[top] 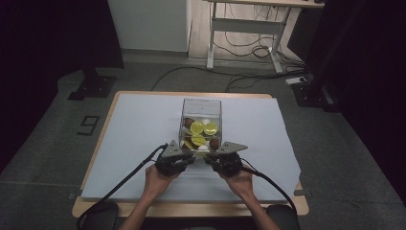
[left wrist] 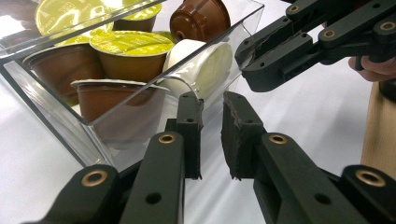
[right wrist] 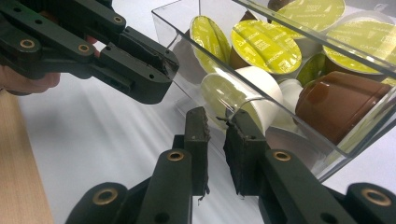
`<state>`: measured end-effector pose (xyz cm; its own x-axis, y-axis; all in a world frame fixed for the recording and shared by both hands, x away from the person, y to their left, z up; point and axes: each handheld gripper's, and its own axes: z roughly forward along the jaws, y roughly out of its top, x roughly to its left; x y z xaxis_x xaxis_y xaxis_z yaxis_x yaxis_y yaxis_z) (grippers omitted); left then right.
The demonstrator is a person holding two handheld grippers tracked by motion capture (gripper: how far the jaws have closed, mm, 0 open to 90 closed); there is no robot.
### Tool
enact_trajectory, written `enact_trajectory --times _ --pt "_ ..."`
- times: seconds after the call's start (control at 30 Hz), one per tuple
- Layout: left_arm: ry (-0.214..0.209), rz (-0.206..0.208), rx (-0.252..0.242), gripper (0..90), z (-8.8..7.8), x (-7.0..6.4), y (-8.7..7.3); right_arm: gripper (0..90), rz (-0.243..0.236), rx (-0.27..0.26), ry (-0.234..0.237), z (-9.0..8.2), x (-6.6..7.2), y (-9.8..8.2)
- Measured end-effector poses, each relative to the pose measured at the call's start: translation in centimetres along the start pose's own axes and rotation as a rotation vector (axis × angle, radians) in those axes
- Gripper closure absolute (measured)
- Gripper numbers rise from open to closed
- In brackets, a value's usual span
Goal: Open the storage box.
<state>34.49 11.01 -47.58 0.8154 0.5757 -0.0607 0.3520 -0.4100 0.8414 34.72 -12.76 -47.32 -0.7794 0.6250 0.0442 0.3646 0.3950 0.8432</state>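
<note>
A clear plastic box (top: 201,101) stands mid-table, full of coffee capsules: yellow-green lidded ones (left wrist: 130,42), a brown one (left wrist: 201,18) and a white one (left wrist: 205,65). My left gripper (left wrist: 211,98) is shut at the box's near left corner, with the rounded rim running in between its pad tips. My right gripper (right wrist: 217,114) is shut the same way on the near right corner. Each also shows in the other's view, the right gripper (left wrist: 243,53) and the left gripper (right wrist: 170,63), tips against the clear wall. From above, the left gripper (top: 189,155) and right gripper (top: 210,157) flank the near wall.
A pale sheet (top: 143,129) covers the wooden table (top: 95,211). Cables trail from both grippers off the near edge. Beyond the table are a desk frame (top: 249,24) with floor cables and a dark stand base (top: 91,88).
</note>
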Motion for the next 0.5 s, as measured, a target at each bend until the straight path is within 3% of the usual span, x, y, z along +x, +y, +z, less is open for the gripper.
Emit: enact_trajectory --times 0.5 --pt "-0.022 -0.011 -0.016 76.9 -0.7 -1.1 -0.8 78.1 0.003 -0.005 0.016 -0.8 1.1 -0.7"
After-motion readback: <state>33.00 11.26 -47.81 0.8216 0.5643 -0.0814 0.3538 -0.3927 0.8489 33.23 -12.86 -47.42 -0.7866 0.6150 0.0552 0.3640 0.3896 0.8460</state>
